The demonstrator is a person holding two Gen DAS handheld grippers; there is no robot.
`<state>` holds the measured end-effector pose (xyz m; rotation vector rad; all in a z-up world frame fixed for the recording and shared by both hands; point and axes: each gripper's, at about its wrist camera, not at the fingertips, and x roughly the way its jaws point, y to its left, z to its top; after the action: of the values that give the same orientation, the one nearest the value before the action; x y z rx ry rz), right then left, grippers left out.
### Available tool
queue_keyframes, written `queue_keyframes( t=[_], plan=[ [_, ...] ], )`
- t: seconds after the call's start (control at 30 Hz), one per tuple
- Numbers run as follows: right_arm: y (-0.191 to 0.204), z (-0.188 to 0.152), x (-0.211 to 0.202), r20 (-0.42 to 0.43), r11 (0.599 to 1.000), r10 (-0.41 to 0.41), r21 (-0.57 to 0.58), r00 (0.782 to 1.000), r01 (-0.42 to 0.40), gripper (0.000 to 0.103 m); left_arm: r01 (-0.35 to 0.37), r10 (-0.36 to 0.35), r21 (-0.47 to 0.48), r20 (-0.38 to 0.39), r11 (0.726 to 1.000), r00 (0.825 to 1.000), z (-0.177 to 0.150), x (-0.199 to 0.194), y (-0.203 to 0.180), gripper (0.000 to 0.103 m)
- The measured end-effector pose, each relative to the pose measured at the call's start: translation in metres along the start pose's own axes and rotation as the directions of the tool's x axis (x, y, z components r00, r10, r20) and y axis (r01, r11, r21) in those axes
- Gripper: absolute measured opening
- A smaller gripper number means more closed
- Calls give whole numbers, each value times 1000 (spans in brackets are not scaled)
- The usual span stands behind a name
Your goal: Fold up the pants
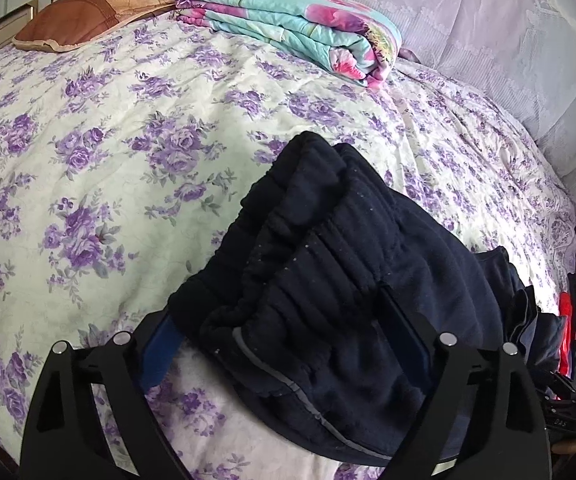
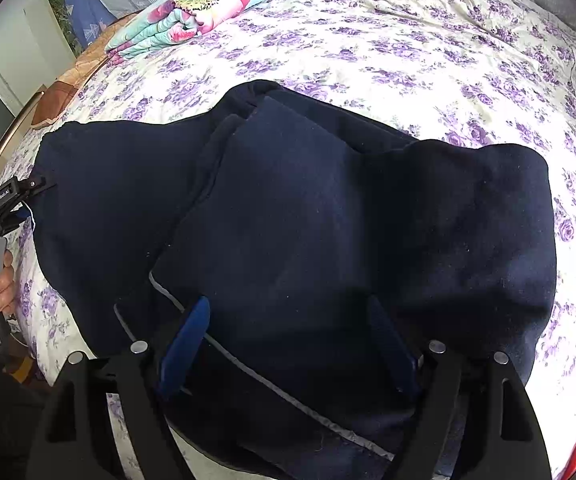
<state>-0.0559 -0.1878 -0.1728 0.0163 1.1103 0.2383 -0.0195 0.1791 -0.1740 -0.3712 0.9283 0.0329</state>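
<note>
Left wrist view: left gripper (image 1: 288, 344) is sitting spread wide around the pants (image 1: 328, 264) waistband, lower centre. Right gripper (image 2: 288, 344) is likewise straddling the bundle (nothing pinched), probably steadying a fold on the bedspread (image 2: 408, 40).

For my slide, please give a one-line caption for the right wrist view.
Open right gripper over partly folded navy pants on a purple-flowered bedspread, folded quilt behind.
</note>
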Motion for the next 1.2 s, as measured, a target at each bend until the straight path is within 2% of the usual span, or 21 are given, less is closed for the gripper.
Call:
queue_keyframes(
  t=[0.17,0.33,0.47,0.63,0.8,0.87,0.93,1.0,1.03,1.1,1.13,1.17,1.2],
  plan=[
    [0,1,-1,4,1000,3,-1,1000,-3,82,-19,19,13,8,1000,1000,-2,-7,-2,79],
    [0,0,-2,6,1000,7,-2,1000,-7,82,-42,40,64,39,997,998,-4,-17,-10,65],
    [1,1,-3,1,1000,8,-4,1000,-8,82,-40,35,77,56,996,998,-3,-26,-13,60],
    [1,4,-13,-5,1000,8,-1,1000,-8,82,-16,13,46,69,999,998,2,-40,-11,39],
    [-2,3,-39,105,1000,15,-6,994,-14,82,-22,19,39,68,999,998,2,-43,-13,39],
    [-6,5,-39,93,1000,8,1,996,-8,82,-5,5,-5,65,1000,998,0,-40,-7,42],
    [-11,7,-36,74,1000,-2,15,997,1,82,52,-48,-79,54,995,997,-3,-36,5,48],
    [-16,7,-36,65,999,6,40,998,-9,82,146,-144,-189,24,971,989,-10,-27,24,52],
    [-18,6,-36,64,998,16,52,998,-19,82,201,-204,-258,16,945,979,-15,-22,36,53],
    [-19,4,-37,62,998,19,59,998,-23,82,314,-323,-407,49,858,945,-29,-13,60,54],
    [-19,3,-37,60,998,16,55,998,-19,82,352,-353,-443,84,824,932,-34,-12,67,54],
    [-20,3,-37,58,999,14,52,998,-17,82,374,-371,-460,102,805,923,-36,-10,71,54],
    [-20,3,-37,56,999,12,50,998,-14,82,378,-372,-461,108,803,922,-36,-9,72,54]
  ],
)
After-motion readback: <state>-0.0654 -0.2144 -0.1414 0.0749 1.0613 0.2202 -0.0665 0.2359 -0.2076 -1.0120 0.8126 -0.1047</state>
